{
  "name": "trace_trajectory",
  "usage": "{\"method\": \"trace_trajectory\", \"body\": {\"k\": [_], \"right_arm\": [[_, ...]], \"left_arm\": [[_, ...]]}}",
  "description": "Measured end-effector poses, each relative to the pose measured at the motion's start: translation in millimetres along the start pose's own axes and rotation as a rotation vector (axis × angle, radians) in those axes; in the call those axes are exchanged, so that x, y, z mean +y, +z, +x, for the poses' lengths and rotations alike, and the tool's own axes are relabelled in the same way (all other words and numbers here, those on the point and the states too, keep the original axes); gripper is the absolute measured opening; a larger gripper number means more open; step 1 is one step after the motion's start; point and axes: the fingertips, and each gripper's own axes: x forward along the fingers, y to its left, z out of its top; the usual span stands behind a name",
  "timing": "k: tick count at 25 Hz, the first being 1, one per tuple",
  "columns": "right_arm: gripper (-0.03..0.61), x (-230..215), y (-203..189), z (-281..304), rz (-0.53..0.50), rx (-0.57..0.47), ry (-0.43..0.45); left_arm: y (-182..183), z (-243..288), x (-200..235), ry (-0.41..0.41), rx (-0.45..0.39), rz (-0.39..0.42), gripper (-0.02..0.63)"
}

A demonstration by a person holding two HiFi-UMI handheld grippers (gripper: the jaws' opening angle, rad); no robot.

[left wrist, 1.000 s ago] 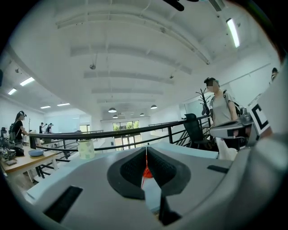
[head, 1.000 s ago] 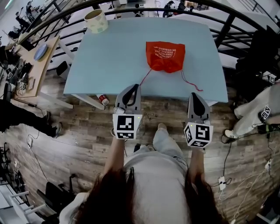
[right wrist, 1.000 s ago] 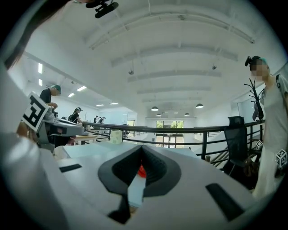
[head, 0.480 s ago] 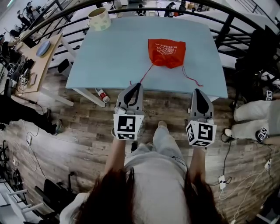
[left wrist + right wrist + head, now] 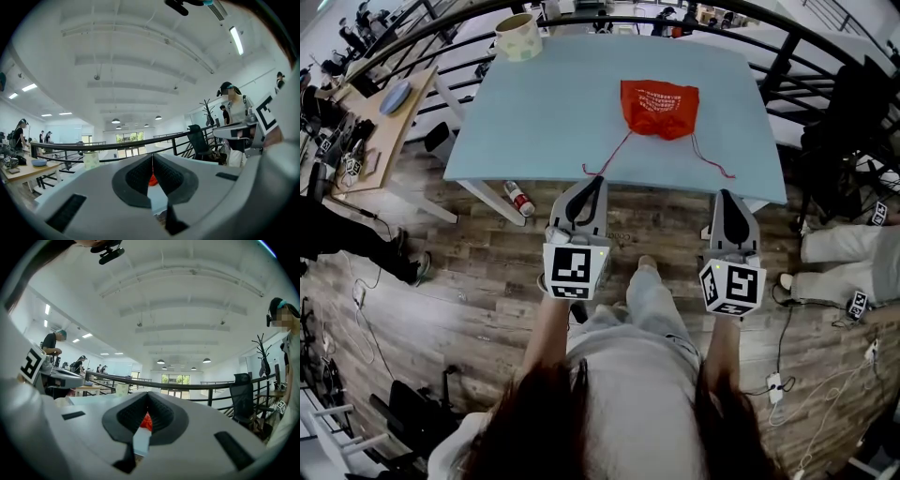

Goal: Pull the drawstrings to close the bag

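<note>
The red drawstring bag (image 5: 659,108) lies on the light blue table (image 5: 544,112), its mouth gathered toward me. Two thin red drawstrings trail from it to the table's near edge, the left string (image 5: 609,157) and the right string (image 5: 712,161). My left gripper (image 5: 597,179) is shut just off that edge, and the left string's end lies beside its tip. My right gripper (image 5: 724,193) is shut too, a little short of the right string's end. In the left gripper view (image 5: 152,157) and the right gripper view (image 5: 148,394) the pads meet, with only the bag (image 5: 146,420) showing beyond them.
A pale roll (image 5: 518,36) stands at the table's far left corner. A can (image 5: 517,200) lies on the wooden floor under the table. A wooden desk (image 5: 380,117) stands at the left, a black railing (image 5: 787,56) behind, and a person's legs (image 5: 839,244) at the right.
Both grippers have drawn back from the table, so the table and bag sit farther up the view. The left string's end no longer reaches the left gripper's tip.
</note>
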Motion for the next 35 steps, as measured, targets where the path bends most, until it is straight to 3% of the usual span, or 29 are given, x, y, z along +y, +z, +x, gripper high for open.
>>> {"method": "trace_trajectory", "body": {"k": [16,35], "right_arm": [[0.025,21,4,-16,0.0,0.003,0.005],[0.025,13,-18,-15,0.036,0.037,-0.001]], "left_arm": [[-6,-29,9,0.0,0.023,0.007,0.018],[-13,-22,-3,-0.018,0.051,0.003,0.018]]}}
